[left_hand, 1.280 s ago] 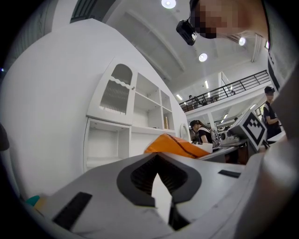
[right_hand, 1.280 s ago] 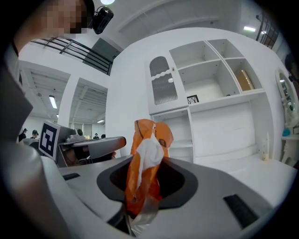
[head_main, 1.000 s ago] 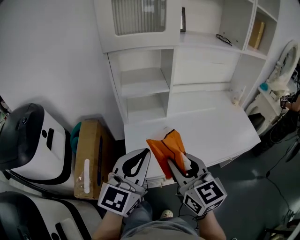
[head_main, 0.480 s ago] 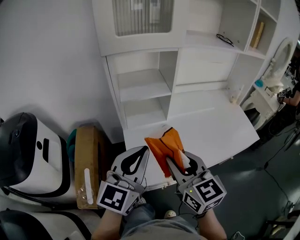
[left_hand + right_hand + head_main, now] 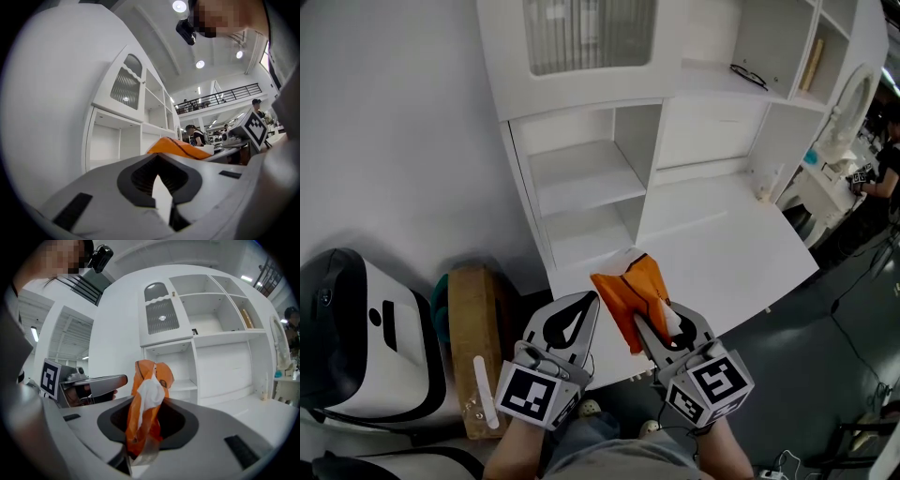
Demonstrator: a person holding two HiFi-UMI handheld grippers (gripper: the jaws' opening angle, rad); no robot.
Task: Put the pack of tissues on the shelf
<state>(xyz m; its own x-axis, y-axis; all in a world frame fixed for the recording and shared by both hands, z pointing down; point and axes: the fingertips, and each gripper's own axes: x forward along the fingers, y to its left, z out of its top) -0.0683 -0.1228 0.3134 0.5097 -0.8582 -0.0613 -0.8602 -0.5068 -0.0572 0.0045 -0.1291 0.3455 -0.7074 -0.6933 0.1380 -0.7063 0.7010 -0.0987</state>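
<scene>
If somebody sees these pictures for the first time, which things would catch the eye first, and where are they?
The bright orange pack of tissues stands out most, pinched in the right gripper and seen against the near edge of the white desk. Beside it, the left gripper holds nothing, with its jaws together. Behind both rises the tall white shelf unit, with its open compartments facing the grippers.

Bright, even indoor light filled the head view, leaving soft shadows inside the white shelf unit (image 5: 581,178) and a dim grey floor (image 5: 862,375) at lower right. Both gripper views bulged with fisheye curvature and darkened to black at the corners. Round ceiling lamps (image 5: 178,5) glared overhead, and the closest foreground looked soft
</scene>
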